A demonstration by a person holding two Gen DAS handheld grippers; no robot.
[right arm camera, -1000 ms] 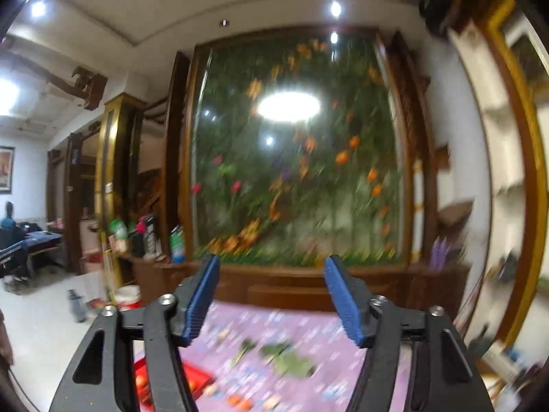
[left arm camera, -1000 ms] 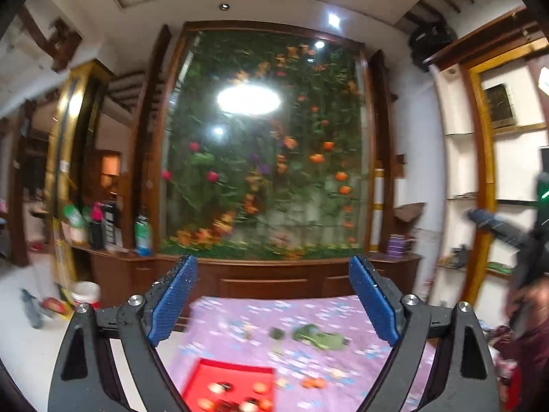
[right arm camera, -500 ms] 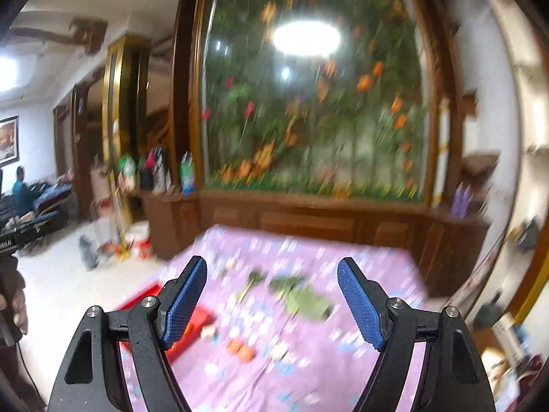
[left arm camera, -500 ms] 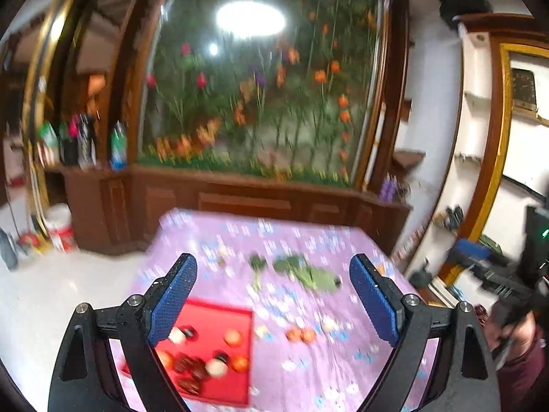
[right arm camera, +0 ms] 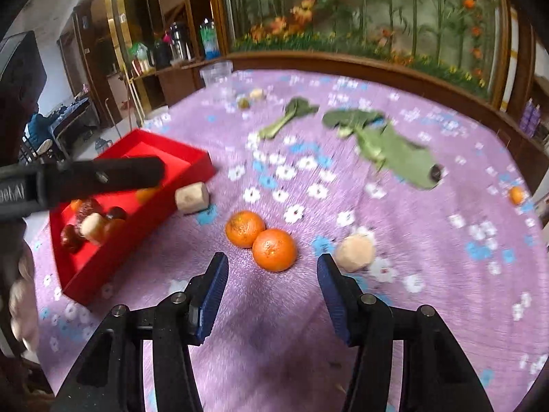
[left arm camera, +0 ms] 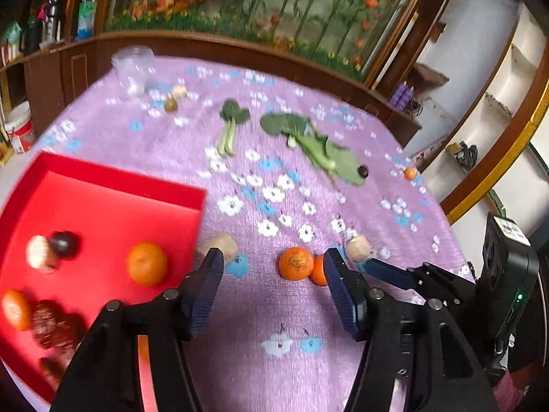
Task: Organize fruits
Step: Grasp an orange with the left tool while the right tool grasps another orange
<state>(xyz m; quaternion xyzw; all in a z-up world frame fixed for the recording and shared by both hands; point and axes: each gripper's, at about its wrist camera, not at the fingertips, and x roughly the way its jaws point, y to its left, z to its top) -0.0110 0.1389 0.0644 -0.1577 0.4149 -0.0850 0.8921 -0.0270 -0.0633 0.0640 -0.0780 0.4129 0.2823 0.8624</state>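
Note:
Two oranges [right arm camera: 274, 249] lie touching on the purple flowered cloth [right arm camera: 429, 274], just ahead of my open, empty right gripper [right arm camera: 271, 267]. In the left wrist view the same oranges [left arm camera: 295, 263] lie ahead of my open, empty left gripper [left arm camera: 272, 267]. A red tray [left arm camera: 103, 206] at the left holds an orange [left arm camera: 147, 263], dark fruits and a pale piece. Beige chunks lie beside the tray [right arm camera: 192, 197] and right of the oranges [right arm camera: 354, 252]. A small orange [right arm camera: 516, 195] lies far right.
Leafy greens [right arm camera: 394, 147] and a small stalk [right arm camera: 288, 115] lie mid-table, with a dark berry [right arm camera: 436, 172] on a leaf. A clear plastic cup [left arm camera: 132, 65] and two small fruits [left arm camera: 171, 104] sit at the far edge. A wooden cabinet runs behind.
Both grippers have tilted down from the wall display toward the table and come close to the two oranges. Both stay open.

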